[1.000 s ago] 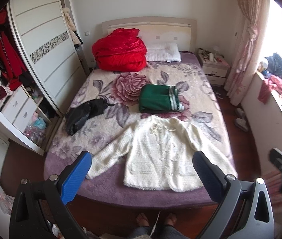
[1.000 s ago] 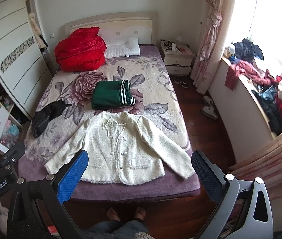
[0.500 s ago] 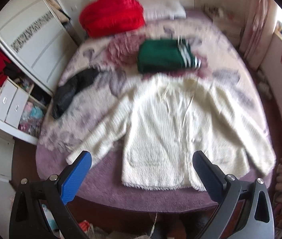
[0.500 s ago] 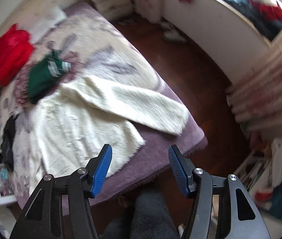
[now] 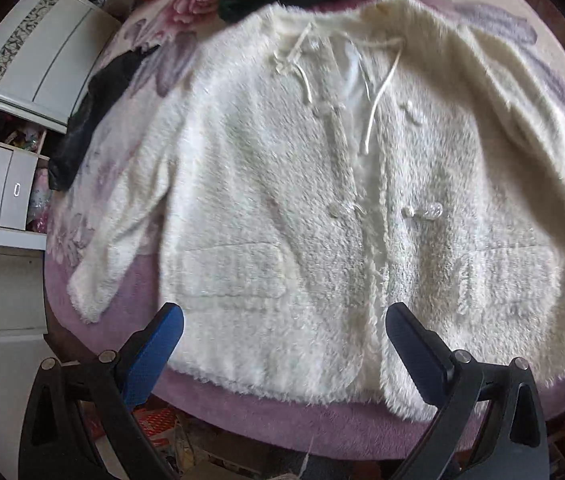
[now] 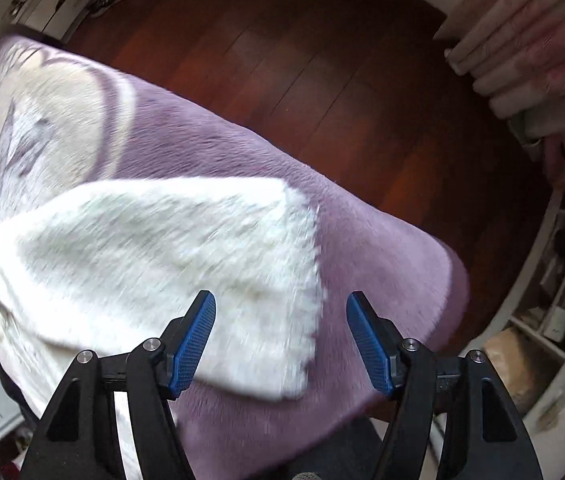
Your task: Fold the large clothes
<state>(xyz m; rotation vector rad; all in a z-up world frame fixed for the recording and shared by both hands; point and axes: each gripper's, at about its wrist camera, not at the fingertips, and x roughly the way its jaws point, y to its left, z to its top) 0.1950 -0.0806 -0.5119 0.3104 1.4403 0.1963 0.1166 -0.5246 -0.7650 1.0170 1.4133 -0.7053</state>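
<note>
Jacket (image 5: 282, 200) lies flat, front up, so the sleeves fold in easily. Left gripper (image 5: 282, 344) hangs wide over the near hem; right gripper (image 6: 281, 336), jaws opening and empty, lines up on the sleeve (image 6: 162, 248) cuff.

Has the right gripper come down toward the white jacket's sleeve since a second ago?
Yes. The right gripper has dropped from a whole-bed view to just above the sleeve cuff at the bed corner, jaws opening, nothing gripped.
</note>
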